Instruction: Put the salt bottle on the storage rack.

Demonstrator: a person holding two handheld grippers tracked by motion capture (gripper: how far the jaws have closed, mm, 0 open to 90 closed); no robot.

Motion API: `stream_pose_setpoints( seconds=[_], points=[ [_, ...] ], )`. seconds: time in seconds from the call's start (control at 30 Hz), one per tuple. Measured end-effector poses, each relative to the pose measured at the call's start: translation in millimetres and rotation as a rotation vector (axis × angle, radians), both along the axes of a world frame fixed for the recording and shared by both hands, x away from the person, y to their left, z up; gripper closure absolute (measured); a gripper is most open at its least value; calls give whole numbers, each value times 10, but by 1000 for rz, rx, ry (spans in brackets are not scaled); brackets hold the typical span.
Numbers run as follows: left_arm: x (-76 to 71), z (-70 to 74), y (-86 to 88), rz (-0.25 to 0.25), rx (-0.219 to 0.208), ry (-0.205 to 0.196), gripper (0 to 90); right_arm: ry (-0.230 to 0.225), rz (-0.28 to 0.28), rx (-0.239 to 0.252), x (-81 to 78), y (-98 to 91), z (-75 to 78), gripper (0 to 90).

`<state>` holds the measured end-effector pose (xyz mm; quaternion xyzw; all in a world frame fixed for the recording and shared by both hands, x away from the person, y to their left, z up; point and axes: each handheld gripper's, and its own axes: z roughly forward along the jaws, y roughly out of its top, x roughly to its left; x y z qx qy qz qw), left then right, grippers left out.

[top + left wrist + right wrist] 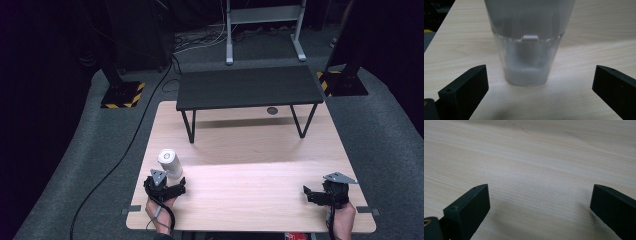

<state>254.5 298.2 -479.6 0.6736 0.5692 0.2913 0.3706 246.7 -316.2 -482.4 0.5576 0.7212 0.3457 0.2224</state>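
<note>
White and frosted-clear, the cup-shaped container [530, 42] stands upright on the pale wooden table [250, 195], straight ahead of your left gripper [540, 92] and centred on the gap, its long axis vertical. That gripper's jaws are spread wide and touch nothing, so I judge a straight push forward would bracket the container's base. Your right gripper [540, 212], equally wide and empty, sits well apart at the table's other side.

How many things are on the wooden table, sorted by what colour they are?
White: 1, the white container in front of the left gripper.
Black: 3, the small black table, the left gripper and the right gripper.
Total: 4.
</note>
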Motion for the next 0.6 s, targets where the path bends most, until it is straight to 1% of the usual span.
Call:
stream_pose_setpoints(
  seconds=[0.1,0.2,0.33,0.4,0.47,0.6],
  points=[
    [60,-4,-2,1,-3,-2,0,0,1,1,1,-3,0,14],
    [106,-20,-8,7,-9,-13,0,-2,3,3,-2,-8,-3,14],
    [163,-21,-7,4,-7,-12,0,-3,3,5,-3,-12,-4,14],
    [223,-24,0,3,-10,-10,0,-4,3,5,-6,-10,-5,14],
    [254,-31,8,9,-18,-13,0,-3,3,6,-5,-12,-5,14],
    [297,-41,6,24,-17,-26,0,-3,4,7,-4,-15,-4,15]
  ],
)
